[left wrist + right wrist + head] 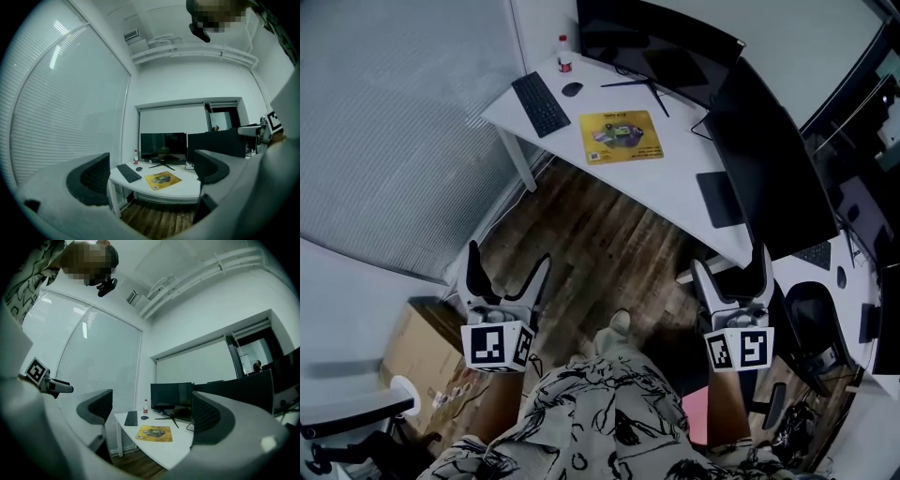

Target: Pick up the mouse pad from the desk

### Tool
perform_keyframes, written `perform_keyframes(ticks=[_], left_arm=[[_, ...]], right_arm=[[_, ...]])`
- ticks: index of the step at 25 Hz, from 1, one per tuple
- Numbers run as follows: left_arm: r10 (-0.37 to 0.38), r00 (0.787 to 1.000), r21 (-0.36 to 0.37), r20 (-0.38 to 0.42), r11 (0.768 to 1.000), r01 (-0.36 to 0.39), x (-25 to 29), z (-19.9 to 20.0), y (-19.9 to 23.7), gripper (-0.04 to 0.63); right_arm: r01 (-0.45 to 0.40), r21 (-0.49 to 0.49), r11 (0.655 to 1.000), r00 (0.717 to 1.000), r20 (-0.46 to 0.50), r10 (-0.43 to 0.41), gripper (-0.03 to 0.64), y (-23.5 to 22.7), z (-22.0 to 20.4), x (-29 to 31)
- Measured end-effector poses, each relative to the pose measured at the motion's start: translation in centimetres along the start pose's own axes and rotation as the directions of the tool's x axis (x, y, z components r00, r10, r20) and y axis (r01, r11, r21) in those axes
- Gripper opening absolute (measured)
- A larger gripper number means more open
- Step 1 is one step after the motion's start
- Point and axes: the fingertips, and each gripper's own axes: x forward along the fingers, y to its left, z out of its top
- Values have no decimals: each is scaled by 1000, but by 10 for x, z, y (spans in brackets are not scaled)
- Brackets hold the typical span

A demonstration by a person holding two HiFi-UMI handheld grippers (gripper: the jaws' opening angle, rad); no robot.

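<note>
A yellow mouse pad [622,136] with a printed picture lies flat on the white desk [675,183], between the keyboard and the monitor stand. It also shows as the mouse pad [162,179] in the left gripper view and the mouse pad [154,433] in the right gripper view, far ahead of the jaws. My left gripper [508,275] and right gripper [732,268] are held low over the wooden floor, well short of the desk. Both are open, with nothing between their fingers.
On the desk are a black keyboard [541,103], a black mouse [572,89], a small red-capped bottle [564,55] and a dark monitor [661,42]. A dark partition [769,169] borders the desk on the right. A cardboard box [417,352] sits at the left. An office chair [816,328] is at the right.
</note>
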Motion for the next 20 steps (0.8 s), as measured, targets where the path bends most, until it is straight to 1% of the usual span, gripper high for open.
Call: perform_keyframes(ticks=[5, 11, 17, 20], left_arm=[[9, 1000, -2, 7, 1000, -9, 36, 6, -4, 548], [30, 999, -3, 15, 1000, -30, 74, 7, -12, 548], [40, 999, -5, 22, 999, -40, 107, 11, -34, 548], [33, 999, -3, 20, 999, -33, 117, 10, -43, 548]], right_arm=[[-11, 5, 1000, 1000, 12, 11, 517, -22, 1, 34], [-49, 10, 999, 999, 7, 49, 515, -47, -5, 68], [-108, 51, 993, 994, -6, 109, 515, -70, -15, 96], [-125, 58, 990, 992, -18, 126, 515, -76, -23, 108]])
